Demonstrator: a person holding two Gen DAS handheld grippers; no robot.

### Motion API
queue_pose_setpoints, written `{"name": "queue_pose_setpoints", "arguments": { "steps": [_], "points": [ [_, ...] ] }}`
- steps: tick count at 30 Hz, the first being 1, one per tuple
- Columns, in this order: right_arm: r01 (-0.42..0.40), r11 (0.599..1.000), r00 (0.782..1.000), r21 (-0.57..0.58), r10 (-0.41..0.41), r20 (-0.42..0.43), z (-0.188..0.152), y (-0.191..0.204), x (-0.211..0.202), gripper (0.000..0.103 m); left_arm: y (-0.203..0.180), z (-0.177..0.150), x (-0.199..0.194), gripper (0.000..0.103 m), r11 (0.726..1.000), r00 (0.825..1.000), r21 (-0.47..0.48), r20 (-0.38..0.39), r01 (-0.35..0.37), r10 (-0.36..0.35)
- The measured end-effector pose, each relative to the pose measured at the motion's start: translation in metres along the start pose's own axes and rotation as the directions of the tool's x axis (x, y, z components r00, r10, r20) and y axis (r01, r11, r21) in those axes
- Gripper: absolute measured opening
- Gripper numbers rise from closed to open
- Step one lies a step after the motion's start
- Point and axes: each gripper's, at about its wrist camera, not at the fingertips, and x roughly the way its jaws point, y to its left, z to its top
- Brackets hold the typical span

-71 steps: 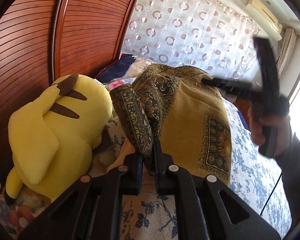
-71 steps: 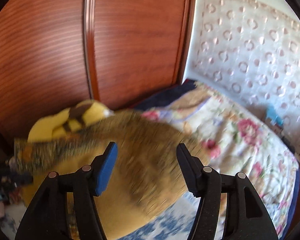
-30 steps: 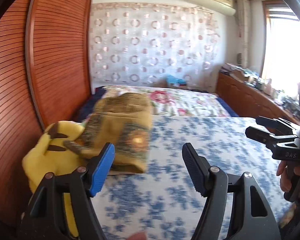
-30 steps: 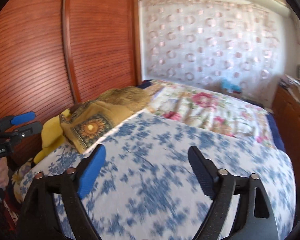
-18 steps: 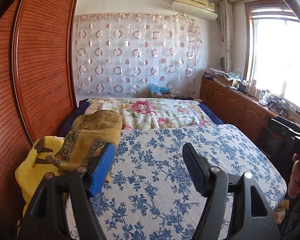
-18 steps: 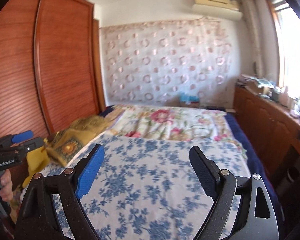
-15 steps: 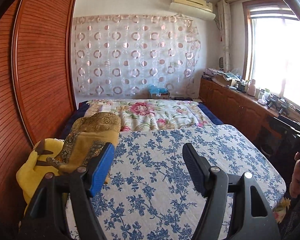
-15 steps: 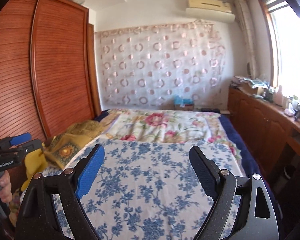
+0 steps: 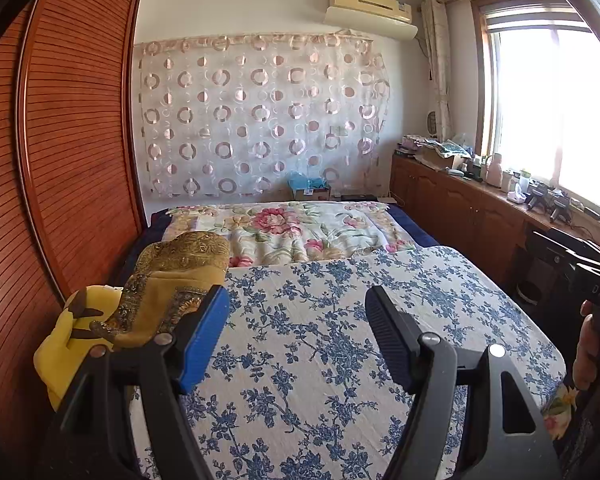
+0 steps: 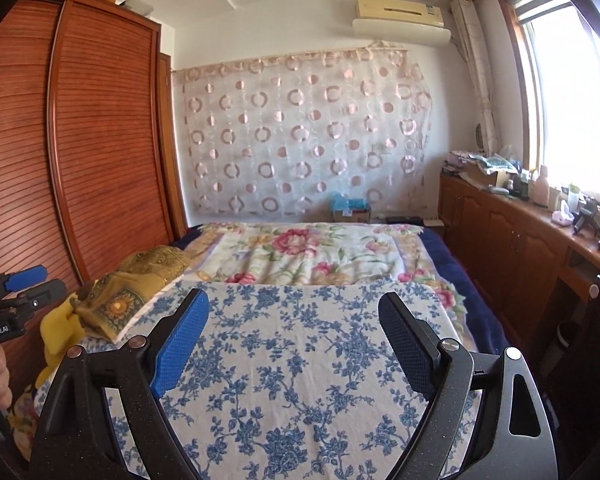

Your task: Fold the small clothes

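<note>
1. Two grippers, both empty: our left gripper (image 9: pixel 296 320) has its fingers spread wide over the blue-flowered bedspread (image 9: pixel 332 344), and our right gripper (image 10: pixel 292 332) stands wider, with nothing between its pads.
2. We read the raised, level pose of both as a pause away from the cloth; neither tool is near anything to grasp.
3. Our task's thing, the mustard-gold patterned garment (image 9: pixel 172 280), lies folded into a thick bundle at the left edge of the bed, close to the wooden wardrobe (image 9: pixel 72 152). Its near end rests on a yellow plush toy (image 9: pixel 64 344); its far end reaches the floral quilt (image 9: pixel 300 232).
4. We judge it was put there to leave the middle of the bedspread free for another piece, though no other small garment shows in either view.
5. From the left wrist, the left gripper's blue pad (image 9: pixel 204 336) overlaps the bundle's near corner in the frame, so that corner is hidden; the hand holding the right gripper shows at the right edge.
6. From the right wrist we see the bundle (image 10: pixel 136 292) whole from the side, its sunflower medallion facing us, and the plush toy (image 10: pixel 60 332) peeking out below it.
7. That view alone shows the left gripper from outside (image 10: pixel 20 284), its blue tip at the left edge beside the wardrobe (image 10: pixel 100 140), well apart from the bundle.
</note>
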Motion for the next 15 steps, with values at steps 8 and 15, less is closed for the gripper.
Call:
{"name": "queue_pose_setpoints", "arguments": {
  "steps": [8,15],
  "points": [
    [0.002,1.0,1.0,0.005,-0.002,0.003,-0.0006,-0.0009,-0.0002,0.088,-0.0015,0.0013,-0.0015,0.071,1.0,1.0,-0.002,0.002,-0.001,0.001],
    [0.001,1.0,1.0,0.003,-0.001,0.007,0.0,-0.0009,-0.0011,0.089,-0.001,0.0009,-0.0016,0.071,1.0,1.0,-0.002,0.004,0.0,0.0]
  ]
}}
